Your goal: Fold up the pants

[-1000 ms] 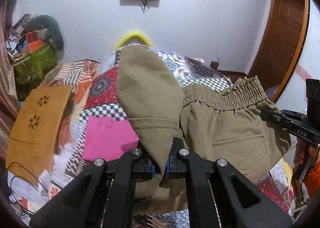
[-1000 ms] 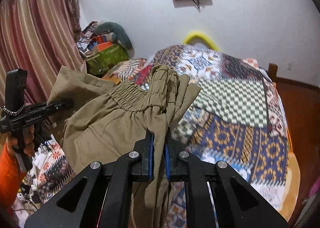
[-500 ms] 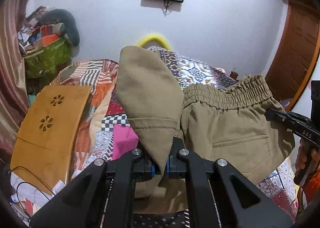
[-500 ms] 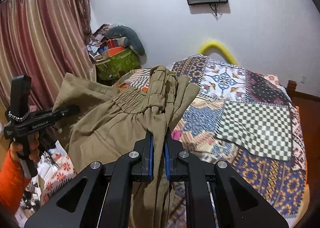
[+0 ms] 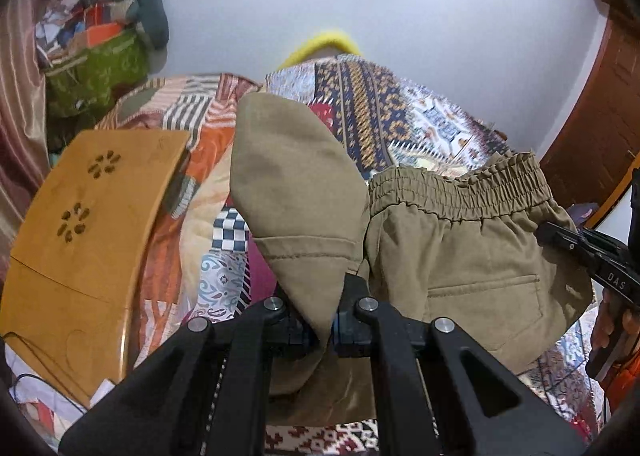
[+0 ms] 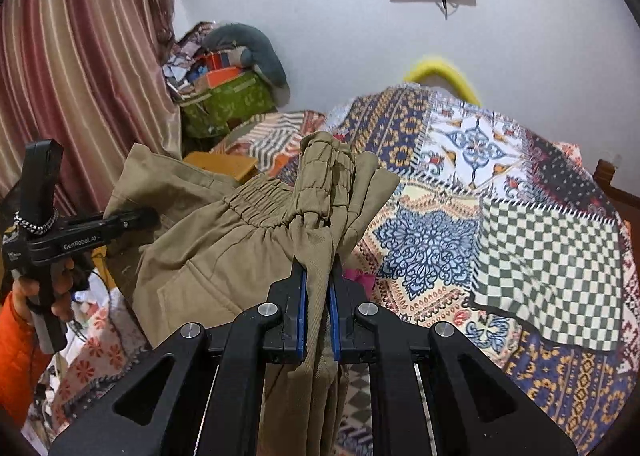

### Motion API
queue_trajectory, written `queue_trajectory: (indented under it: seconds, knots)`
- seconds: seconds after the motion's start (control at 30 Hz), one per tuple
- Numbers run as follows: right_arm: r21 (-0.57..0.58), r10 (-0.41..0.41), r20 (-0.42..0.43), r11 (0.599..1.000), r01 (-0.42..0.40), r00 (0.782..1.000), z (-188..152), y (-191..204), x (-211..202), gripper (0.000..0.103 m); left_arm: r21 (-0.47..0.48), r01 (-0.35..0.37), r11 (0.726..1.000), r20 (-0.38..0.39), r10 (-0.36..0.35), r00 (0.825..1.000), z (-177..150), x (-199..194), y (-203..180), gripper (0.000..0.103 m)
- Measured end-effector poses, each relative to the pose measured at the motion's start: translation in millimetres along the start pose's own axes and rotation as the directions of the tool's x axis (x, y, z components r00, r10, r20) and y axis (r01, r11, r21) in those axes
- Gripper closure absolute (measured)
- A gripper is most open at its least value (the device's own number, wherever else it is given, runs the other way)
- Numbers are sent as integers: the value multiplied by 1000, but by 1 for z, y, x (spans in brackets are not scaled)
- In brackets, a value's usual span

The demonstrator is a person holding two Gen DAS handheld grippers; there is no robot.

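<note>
Above patchwork bedspread (image 6: 500, 256) — left gripper (image 5: 326, 330) and right gripper (image 6: 318, 320) each clamp khaki pants (image 5: 460, 256).

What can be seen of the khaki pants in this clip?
The pants are khaki woven cloth with a gathered elastic waistband and a welt pocket. They hang above the patchwork quilt, clamped in the left gripper at a stitched hem and in the right gripper at the bunched waist.

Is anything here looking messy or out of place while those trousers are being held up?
Nothing looks damaged or spilled. The khaki pants hang bunched between the left gripper and right gripper, not yet flat. A wooden board lies tilted on the patchwork bedspread, and clutter piles in the corner.
</note>
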State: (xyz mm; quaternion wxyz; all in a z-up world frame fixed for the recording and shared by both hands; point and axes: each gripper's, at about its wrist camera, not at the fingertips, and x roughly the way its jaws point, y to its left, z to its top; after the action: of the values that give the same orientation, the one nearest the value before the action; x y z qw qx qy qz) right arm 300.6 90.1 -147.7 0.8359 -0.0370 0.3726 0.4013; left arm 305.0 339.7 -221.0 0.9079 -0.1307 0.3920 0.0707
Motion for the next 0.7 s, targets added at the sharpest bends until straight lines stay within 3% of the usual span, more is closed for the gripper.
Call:
queue_trajectory:
  seconds: [0.17, 0.27, 0.4, 0.47, 0.7]
  knots:
    - [20, -24, -83, 999, 26, 996, -14, -14, 36, 95, -31, 7, 999, -81, -9, 997, -9, 44, 15, 96]
    - [24, -47, -137, 998, 51, 989, -25, -22, 52, 95, -36, -38, 999, -120, 33, 992, -18, 67, 26, 96]
    - [34, -46, -180, 998, 53, 983, -36, -32, 59, 95, -91, -46, 995, -169, 30, 985, -31, 86, 46, 87]
    - [15, -56, -195, 998, 60, 979, -39, -31, 60, 94, -109, -36, 993, -164, 18, 986, -34, 85, 50, 85]
    - [2, -60, -244, 998, 63, 968, -35, -29, 50, 82, -100, -112, 989, -159, 95, 983, -28, 53, 51, 81]
